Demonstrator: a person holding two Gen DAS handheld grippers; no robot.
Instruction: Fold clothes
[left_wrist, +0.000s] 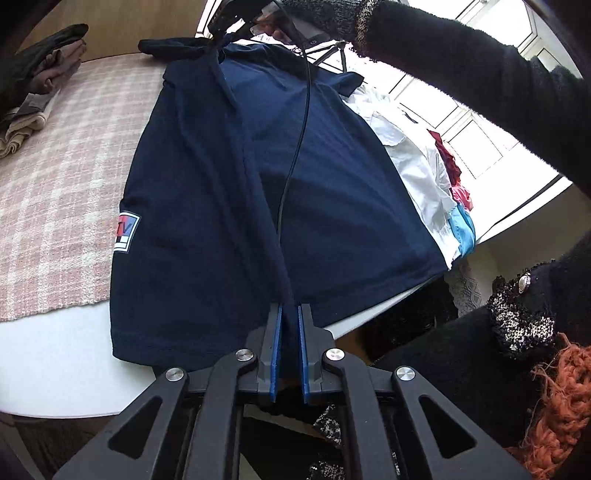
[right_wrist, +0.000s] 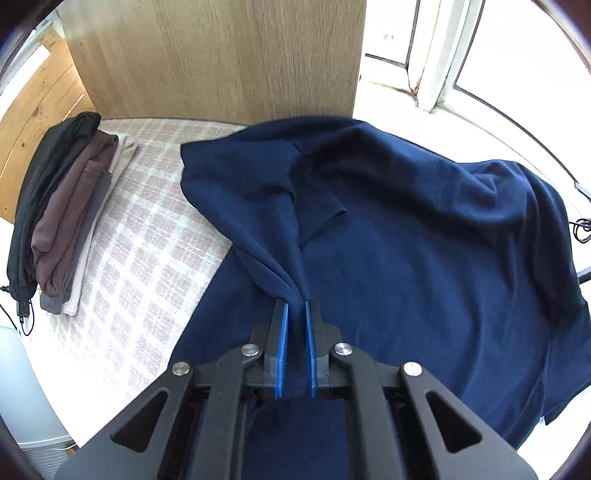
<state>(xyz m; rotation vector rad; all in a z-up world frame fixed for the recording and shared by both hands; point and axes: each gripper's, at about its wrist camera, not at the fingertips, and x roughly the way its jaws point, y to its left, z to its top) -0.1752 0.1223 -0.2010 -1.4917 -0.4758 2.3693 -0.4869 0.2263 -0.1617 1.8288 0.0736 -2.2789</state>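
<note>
A navy blue T-shirt (left_wrist: 207, 206) with a small red, white and blue patch (left_wrist: 126, 232) lies stretched across the table. My left gripper (left_wrist: 290, 307) is shut on a pinched fold at the shirt's near hem. At the far end my right gripper (left_wrist: 236, 35) pinches the shirt's other end, bunching the cloth; a sleeved arm (left_wrist: 461, 70) reaches over to it. In the right wrist view, the right gripper (right_wrist: 295, 303) is shut on a raised ridge of the navy T-shirt (right_wrist: 406, 258), which spreads rumpled to the right.
A pink checked cloth (left_wrist: 62, 177) covers the table's left part. A stack of folded dark, brown and grey clothes (right_wrist: 62, 206) sits at the far left. A heap of white, red and light blue garments (left_wrist: 424, 166) lies right of the shirt. A black cable (left_wrist: 295, 155) hangs over the shirt.
</note>
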